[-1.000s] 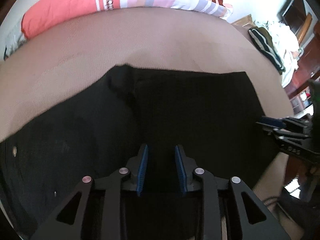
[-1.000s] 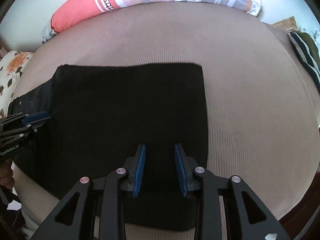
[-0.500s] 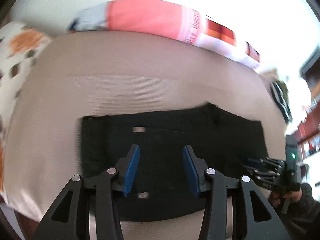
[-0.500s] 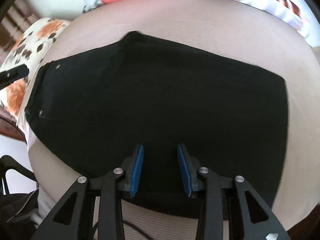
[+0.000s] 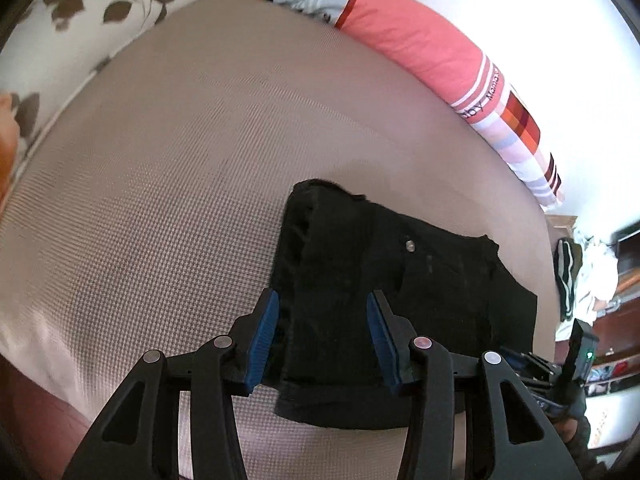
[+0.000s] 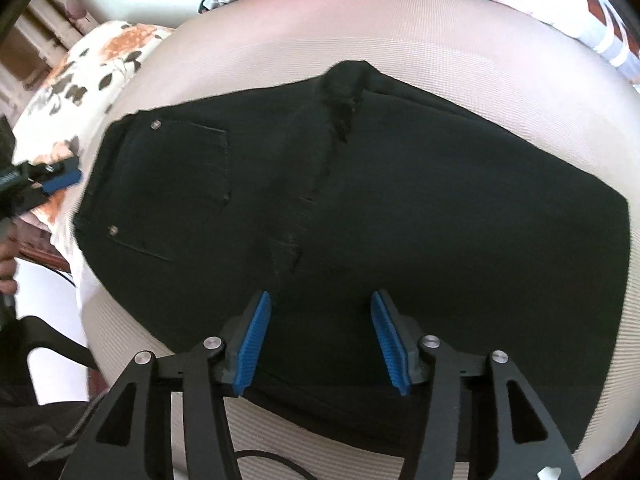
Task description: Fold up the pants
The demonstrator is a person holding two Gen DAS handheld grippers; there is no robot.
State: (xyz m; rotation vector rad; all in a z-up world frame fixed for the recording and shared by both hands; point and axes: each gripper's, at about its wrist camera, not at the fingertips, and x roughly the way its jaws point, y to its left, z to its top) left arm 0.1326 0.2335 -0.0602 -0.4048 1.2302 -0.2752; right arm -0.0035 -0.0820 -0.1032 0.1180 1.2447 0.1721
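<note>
Black pants (image 6: 400, 208) lie folded flat on the beige bed (image 6: 440, 48), waistband and back pocket at the left end. They also show in the left wrist view (image 5: 380, 288). My left gripper (image 5: 322, 338) is open and empty, hovering over the waistband end near the bed's front edge. My right gripper (image 6: 320, 340) is open and empty above the pants' front edge near the middle. The left gripper shows at the far left of the right wrist view (image 6: 44, 182), just beyond the waistband. The right gripper shows at the lower right of the left wrist view (image 5: 556, 376).
A long pink and checked bolster (image 5: 440, 60) lies along the bed's far edge. A floral pillow (image 6: 88, 76) sits at the left end of the bed. Striped clothes (image 5: 566, 276) are piled beyond the right end. A black cable (image 6: 256, 456) runs below the front edge.
Both grippers' jaws have opened wider. The left gripper has swung left to the waistband end. The right gripper has turned left, bringing the pocket and waistband into view.
</note>
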